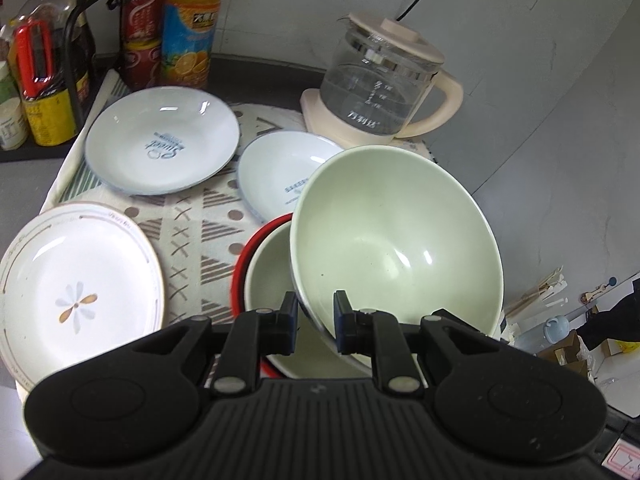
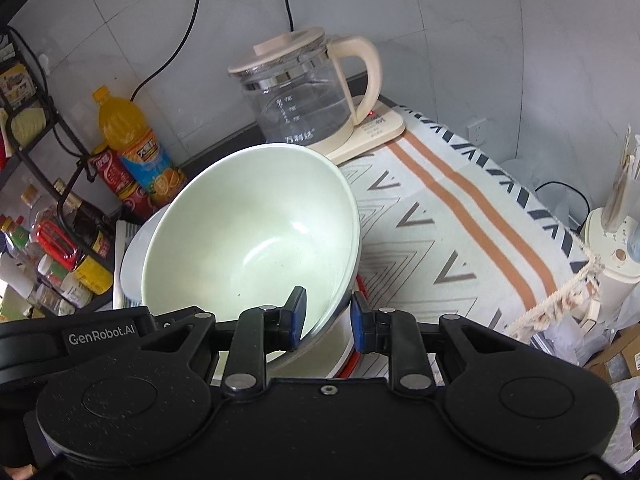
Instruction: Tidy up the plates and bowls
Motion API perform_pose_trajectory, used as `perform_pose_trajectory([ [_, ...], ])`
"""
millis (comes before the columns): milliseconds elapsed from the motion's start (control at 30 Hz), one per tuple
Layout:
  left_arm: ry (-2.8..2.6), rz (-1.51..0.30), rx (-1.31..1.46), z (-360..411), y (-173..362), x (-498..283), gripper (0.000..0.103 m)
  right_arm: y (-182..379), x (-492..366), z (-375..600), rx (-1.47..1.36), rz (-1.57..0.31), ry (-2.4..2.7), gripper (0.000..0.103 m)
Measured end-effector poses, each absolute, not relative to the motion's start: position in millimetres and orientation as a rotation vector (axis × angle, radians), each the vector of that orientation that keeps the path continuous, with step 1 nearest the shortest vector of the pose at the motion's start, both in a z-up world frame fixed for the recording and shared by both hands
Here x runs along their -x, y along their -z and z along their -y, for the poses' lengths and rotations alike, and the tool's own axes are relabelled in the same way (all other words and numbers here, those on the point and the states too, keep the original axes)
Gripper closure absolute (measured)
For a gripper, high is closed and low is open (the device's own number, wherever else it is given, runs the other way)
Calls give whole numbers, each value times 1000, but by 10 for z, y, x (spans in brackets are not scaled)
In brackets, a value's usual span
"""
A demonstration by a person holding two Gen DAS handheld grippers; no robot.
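Observation:
A pale green bowl (image 1: 392, 240) is tilted above a second green bowl (image 1: 272, 276) that sits in a red-rimmed bowl (image 1: 244, 256). My left gripper (image 1: 315, 320) straddles the tilted bowl's near rim, jaws close around it. My right gripper (image 2: 328, 318) also straddles the rim of the same bowl (image 2: 256, 236). Two white plates with blue print (image 1: 160, 140) (image 1: 280, 176) and a flower plate (image 1: 72, 292) lie on the patterned cloth (image 1: 192, 232).
A glass kettle (image 1: 380, 84) on its base stands at the back; it shows in the right wrist view (image 2: 304, 96) too. Bottles and cans (image 1: 188, 20) and a black rack (image 1: 76, 40) line the back left. The cloth's edge (image 2: 560, 292) drops off at the right.

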State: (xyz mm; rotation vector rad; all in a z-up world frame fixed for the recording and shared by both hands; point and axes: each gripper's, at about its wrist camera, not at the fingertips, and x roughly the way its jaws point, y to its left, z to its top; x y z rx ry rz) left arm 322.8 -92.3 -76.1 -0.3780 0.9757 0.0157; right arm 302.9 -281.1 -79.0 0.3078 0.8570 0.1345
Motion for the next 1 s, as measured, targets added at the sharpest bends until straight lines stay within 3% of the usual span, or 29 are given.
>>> perform_pose_trajectory([
  [567,-46,-1048,387,823,967,-3251,86,964,-3042,2644,-287,-931,-146,79],
  [1000,-92,-1041,380,690,975,-3284,84,944,-3036,2667,-263,-922,-147,71],
])
